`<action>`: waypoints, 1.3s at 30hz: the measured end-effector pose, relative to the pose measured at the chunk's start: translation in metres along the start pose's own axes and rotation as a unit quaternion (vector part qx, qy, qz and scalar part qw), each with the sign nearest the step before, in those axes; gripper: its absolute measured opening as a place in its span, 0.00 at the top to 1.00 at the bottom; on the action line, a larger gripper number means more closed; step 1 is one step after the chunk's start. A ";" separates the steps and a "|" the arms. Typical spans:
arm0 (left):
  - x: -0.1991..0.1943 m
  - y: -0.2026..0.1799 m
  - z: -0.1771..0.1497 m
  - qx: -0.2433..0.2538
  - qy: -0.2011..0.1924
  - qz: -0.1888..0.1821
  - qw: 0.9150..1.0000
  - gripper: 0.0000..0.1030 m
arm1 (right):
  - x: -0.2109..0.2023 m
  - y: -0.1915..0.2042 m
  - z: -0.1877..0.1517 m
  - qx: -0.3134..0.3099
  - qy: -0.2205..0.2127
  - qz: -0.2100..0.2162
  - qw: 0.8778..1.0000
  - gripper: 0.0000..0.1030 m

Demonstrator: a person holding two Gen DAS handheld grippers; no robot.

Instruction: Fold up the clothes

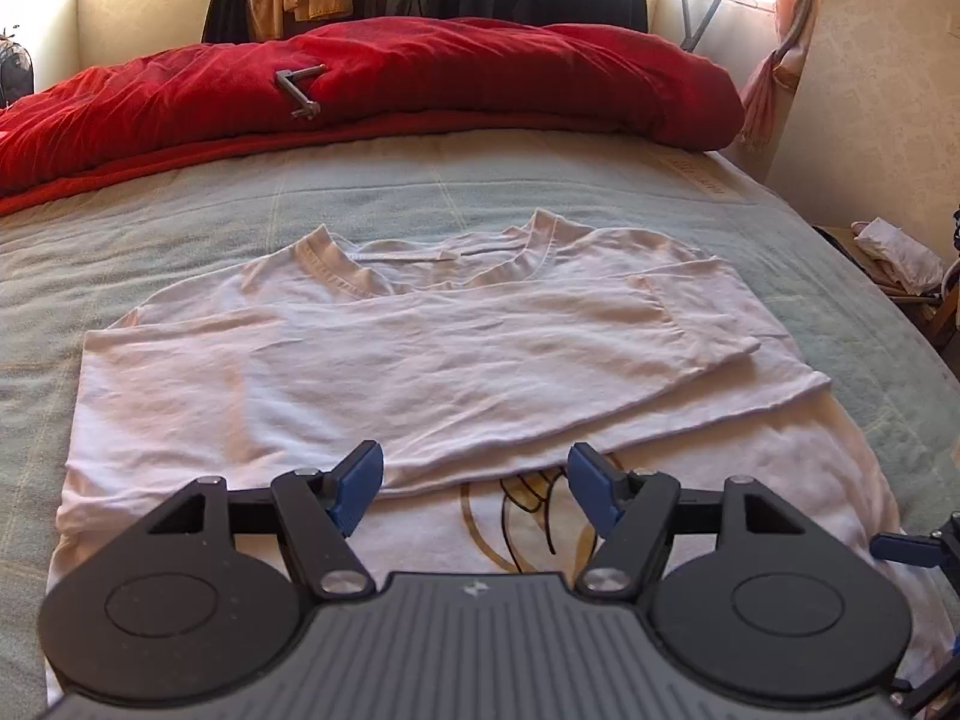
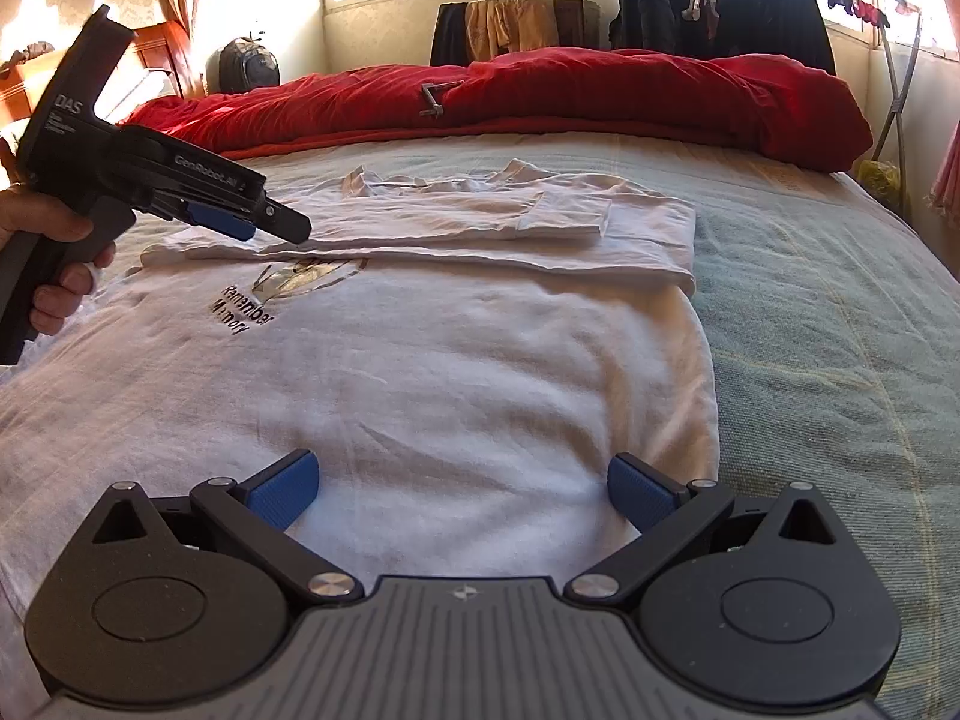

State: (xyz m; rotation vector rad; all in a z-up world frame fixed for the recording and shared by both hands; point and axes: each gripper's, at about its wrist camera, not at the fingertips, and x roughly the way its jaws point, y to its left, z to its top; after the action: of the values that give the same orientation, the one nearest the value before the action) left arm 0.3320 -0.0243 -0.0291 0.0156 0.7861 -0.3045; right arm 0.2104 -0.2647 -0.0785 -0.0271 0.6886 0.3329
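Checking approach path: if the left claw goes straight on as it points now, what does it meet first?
Probably the folded-over sleeve of the white shirt, just past the open left claw. Nothing is between its jaws. Depth is unclear, so it may meet the printed front nearer first.

Plenty of bare green bedspread (image 2: 840, 330) is left free to the right of the white shirt (image 2: 420, 372). The far side is blocked by a heaped red duvet (image 2: 600, 96), with a clothes rack (image 2: 888, 60) crowded behind it.
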 end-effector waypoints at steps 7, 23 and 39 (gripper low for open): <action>-0.078 -0.001 -0.014 0.000 -0.043 -0.008 0.999 0.20 | 0.002 0.002 -0.001 -0.008 0.007 -0.005 1.000 0.00; -0.090 0.042 -0.053 -0.021 -0.070 -0.041 0.996 0.04 | -0.005 0.011 0.036 0.046 0.063 -0.023 0.997 0.00; -0.061 0.091 -0.078 -0.082 -0.055 -0.066 0.993 0.03 | 0.110 0.015 0.201 0.106 0.039 0.083 0.990 0.00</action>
State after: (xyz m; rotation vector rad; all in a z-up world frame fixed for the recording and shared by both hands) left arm 0.2623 0.0886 -0.0502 -0.2071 0.7017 -0.3610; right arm 0.4098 -0.1918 0.0094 0.2206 0.8031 0.4176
